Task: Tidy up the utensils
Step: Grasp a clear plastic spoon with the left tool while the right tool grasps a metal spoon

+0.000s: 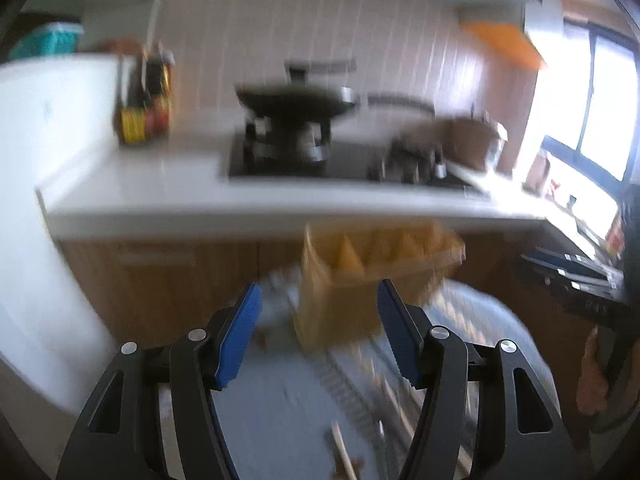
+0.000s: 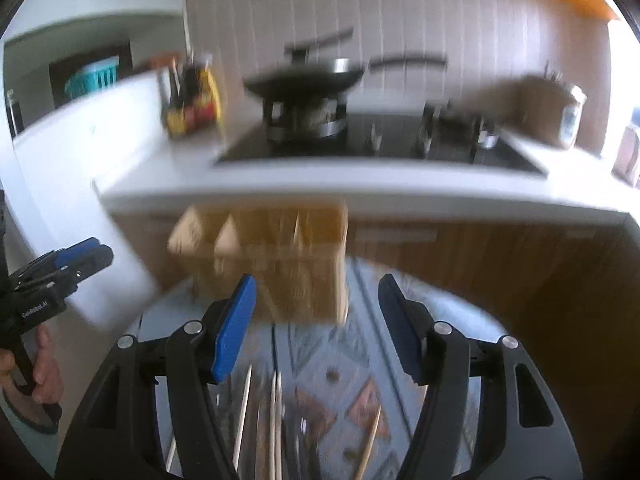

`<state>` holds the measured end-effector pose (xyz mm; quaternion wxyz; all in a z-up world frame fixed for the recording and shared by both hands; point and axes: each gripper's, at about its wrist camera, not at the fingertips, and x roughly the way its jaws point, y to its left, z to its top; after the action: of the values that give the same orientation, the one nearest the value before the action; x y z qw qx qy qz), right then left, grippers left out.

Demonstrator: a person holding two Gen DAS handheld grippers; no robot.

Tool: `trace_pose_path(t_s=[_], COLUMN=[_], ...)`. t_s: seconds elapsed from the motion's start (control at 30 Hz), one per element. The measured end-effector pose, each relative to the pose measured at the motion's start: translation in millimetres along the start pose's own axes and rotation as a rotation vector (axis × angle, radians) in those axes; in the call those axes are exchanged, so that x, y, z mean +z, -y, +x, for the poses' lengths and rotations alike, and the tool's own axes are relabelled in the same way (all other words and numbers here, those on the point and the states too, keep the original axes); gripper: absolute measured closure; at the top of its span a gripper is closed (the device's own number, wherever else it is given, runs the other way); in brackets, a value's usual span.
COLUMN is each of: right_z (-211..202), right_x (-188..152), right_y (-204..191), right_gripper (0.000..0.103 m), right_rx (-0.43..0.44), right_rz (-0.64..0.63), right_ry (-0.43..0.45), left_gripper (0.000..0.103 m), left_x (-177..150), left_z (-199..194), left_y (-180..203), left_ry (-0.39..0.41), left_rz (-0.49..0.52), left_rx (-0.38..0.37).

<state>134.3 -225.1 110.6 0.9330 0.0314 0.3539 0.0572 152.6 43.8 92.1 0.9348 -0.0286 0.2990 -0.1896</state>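
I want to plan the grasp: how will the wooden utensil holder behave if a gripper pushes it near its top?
The wooden utensil holder stands tall and fairly narrow on the patterned tablecloth, so a high push may tip it. It looks like stiff wood with dividers, so it should not flex. Blur hides whether anything is inside, so its weight is uncertain.

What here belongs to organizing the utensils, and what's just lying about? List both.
Job:
wooden utensil holder
chopsticks
left tongs, open
right tongs, open

Lying about:
wok
sauce bottles
teal basket
glass jar
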Motion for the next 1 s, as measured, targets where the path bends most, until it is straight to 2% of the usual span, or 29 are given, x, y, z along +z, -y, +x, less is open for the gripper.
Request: trace_pose_path(t_s=[0.13,0.2,0.37,0.47,0.6,0.73,0.87,0.93,1.0], right_z=[25.1,39.7,72.5,84.3,94.8,105.5,109.9,108.9,107.2], right_x=[-21.4,-33.5,-62.1,-77.4,-94.3,-103.5,-110.9,-112.3,-115.4], right_y=[1.7,1.3,2.0,0.8,-2.3,-4.6,-7.5,-9.2,-9.3], right_gripper=[0.043,0.043,0.043,0.043,0.048,0.053,0.056,0.069,0.069], right_rx=[0.062,0.067,0.104,0.103,0.101,0.099,0.087,0.088,0.086], right_rz=[0.016,0.007,0.011,-0.013,-0.060,-0.087,-0.115,-0.133,-0.145], right_ry=[-0.170,-0.243,-0.416,-0.478,-0.530,-0.568,-0.573,-0.567,-0.563], left_gripper=[0.047,0.047,0.047,0.047,0.047,0.056,0.057,0.059,0.062], left_x=[-35.4,-49.8,-86.4,-101.7,-117.1,-128.0,-132.9,-132.8,-132.1], left_z=[22.5,28.1,58.2,74.8,86.4,93.6,97.1,98.0,99.8], left_y=[-2.4,-4.1,4.5,16.4,37.4,53.7,62.4,65.7,65.9], left_ry=[-0.202,-0.260,-0.454,-0.526,-0.585,-0.576,-0.573,-0.569,-0.568], left_rz=[-0.003,-0.008,-0.018,0.033,0.129,0.217,0.263,0.275,0.283], left_rx=[-0.027,-0.056,-0.196,-0.193,-0.199,-0.114,-0.084,-0.069,-0.059])
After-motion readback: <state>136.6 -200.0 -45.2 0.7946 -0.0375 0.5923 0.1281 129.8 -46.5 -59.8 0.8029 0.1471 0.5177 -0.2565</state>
